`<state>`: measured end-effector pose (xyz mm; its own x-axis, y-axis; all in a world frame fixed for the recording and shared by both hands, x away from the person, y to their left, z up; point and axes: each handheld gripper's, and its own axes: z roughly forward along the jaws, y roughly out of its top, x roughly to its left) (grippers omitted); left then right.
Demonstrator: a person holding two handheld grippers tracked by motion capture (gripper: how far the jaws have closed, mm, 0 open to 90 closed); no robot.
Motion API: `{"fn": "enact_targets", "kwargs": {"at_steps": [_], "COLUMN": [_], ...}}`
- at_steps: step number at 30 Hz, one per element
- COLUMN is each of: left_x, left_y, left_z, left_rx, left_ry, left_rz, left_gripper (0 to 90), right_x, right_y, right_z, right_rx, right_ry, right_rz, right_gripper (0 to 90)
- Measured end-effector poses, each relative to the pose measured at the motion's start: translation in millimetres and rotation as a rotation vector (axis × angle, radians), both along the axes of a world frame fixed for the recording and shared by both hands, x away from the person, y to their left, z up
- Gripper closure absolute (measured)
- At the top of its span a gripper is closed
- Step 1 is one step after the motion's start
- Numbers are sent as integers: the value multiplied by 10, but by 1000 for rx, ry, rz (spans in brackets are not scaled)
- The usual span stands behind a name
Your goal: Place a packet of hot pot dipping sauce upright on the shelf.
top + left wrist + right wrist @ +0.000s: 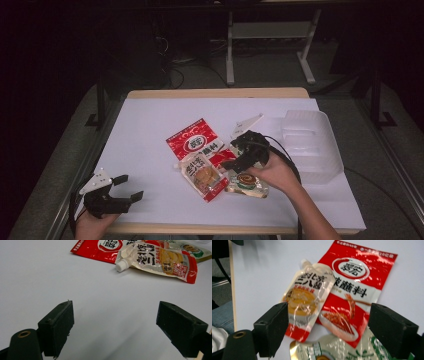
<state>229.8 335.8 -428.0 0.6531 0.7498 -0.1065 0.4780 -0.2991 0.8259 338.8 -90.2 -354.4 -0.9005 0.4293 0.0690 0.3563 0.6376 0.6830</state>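
Three food packets lie overlapping mid-table. A red sauce packet sits farthest back. A spouted pouch with a white cap rests partly on it. A pale green-printed packet lies at the right. My right gripper hovers open just above these packets, nothing between its jaws. My left gripper stands open near the table's front left corner over bare white surface, well apart from the packets.
A clear plastic bin stands at the table's right side. The white table cover is bordered by a wooden edge at the back. Table legs and cables stand on the dark floor beyond.
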Motion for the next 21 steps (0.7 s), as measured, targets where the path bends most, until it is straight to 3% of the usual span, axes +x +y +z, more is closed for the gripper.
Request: {"fn": "enact_targets", "kwargs": {"at_steps": [7,21], "left_x": [4,-1], "left_y": [11,22], "left_z": [0,11], "left_rx": [-6,-9], "left_ry": [-6,-5], "left_rz": [1,1], "left_gripper": [145,145], "right_x": [187,466], "right_y": [238,667], "right_z": [50,21], "right_rx": [-45,-82], "right_ry": [-11,28], "right_rz": [68,130], "right_gripper": [162,164]}}
